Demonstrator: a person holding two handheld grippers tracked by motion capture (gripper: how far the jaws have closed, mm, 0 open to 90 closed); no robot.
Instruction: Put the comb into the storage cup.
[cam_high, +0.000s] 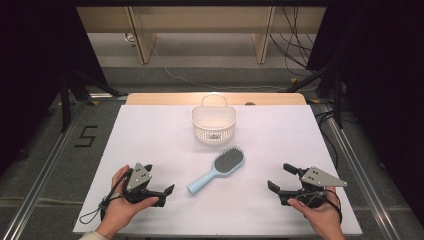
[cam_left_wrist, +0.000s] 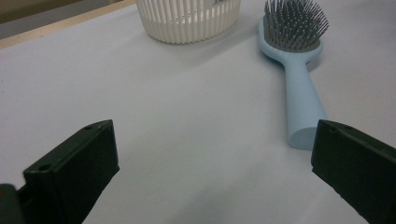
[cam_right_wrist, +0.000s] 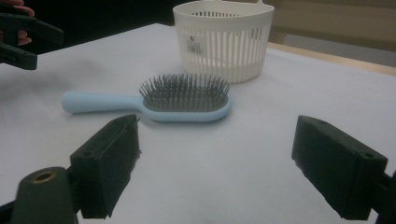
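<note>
The counter (cam_high: 150, 150), covered in a plain white sheet, carries two things between the person's hands. Toward its far edge stands a white slatted basket (cam_high: 214, 125) with a loop handle, upright and open at the top. Just in front of it, apart from it, lies a light blue hairbrush (cam_high: 218, 170), bristles up, its oval head pointing toward the basket and its handle angled back toward the person's left.

The left hand-held gripper (cam_high: 162, 194) rests low on the counter near the handle's end, jaws spread wide with nothing between them. The right hand-held gripper (cam_high: 281, 178) sits well off to the other side, jaws likewise apart and empty.

The hairbrush looks like light, rigid moulded plastic, so it should lift easily and not bend. The smooth rounded handle (cam_left_wrist: 303, 102) may be somewhat slippery, yet it is the sensible place to take hold, across its narrow width near the middle. The bristle pad (cam_right_wrist: 184, 92) is springy and uneven, a poor surface for the jaws.
</note>
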